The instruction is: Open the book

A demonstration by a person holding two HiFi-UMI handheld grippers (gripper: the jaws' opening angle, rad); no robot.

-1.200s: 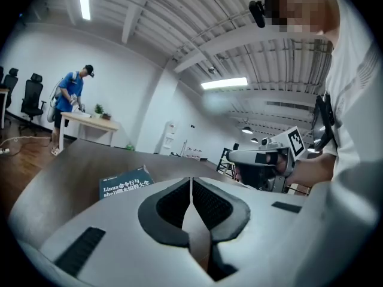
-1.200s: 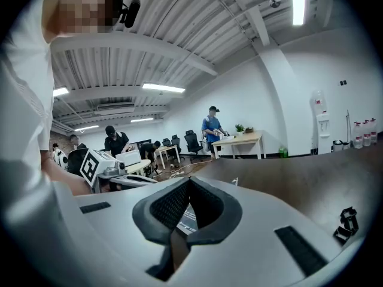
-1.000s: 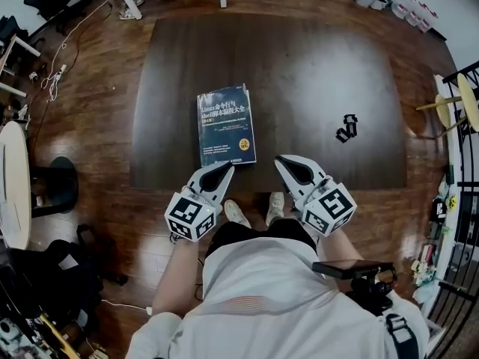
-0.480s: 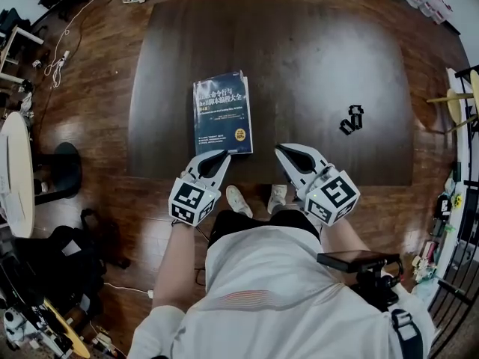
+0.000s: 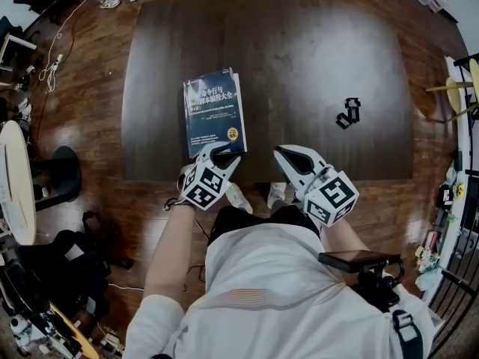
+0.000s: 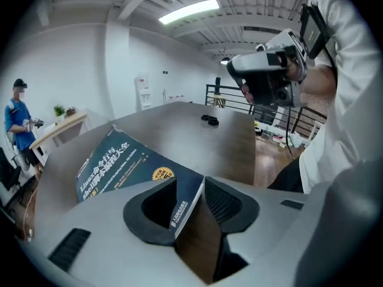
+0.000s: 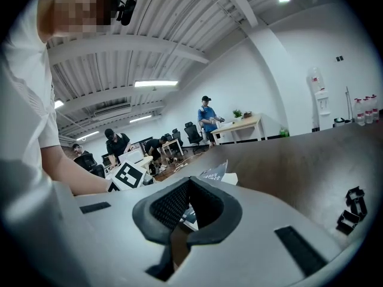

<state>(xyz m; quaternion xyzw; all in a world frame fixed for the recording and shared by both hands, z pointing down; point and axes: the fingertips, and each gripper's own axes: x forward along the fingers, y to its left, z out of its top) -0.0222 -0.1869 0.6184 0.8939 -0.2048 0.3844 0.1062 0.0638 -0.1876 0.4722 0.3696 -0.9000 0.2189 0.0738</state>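
Book (image 5: 213,111) lies shut, cover up, on the counter (image 5: 314,51), left of the counter's middle, with its short edge near the counter's front edge.

Change: left gripper (image 5: 221,154) has dropped and rolled in from just off the counter's front edge. It now sits at the book's near right corner. Its jaws were together a moment ago and have just been opening; now they stand wide apart. In the left gripper view the book's corner sits between them, close to one jaw, with a gap on the other side. No squeeze visible. Cannot tell if they straddle the cover alone or the whole thickness.

Right gripper (image 5: 281,155) is at the counter's front edge, right of the left one, barely moved. Its jaws are together at the tips, nothing between them, not touching the book.

Small black clip-like thing (image 5: 346,112) lies on the counter's right half, well apart from all of this.

Meaning for the task: approach looks done, grasp not yet made, book unopened. Likely next is closing on the cover edge and lifting. Risk is pinching extra pages or dragging the book along the counter.
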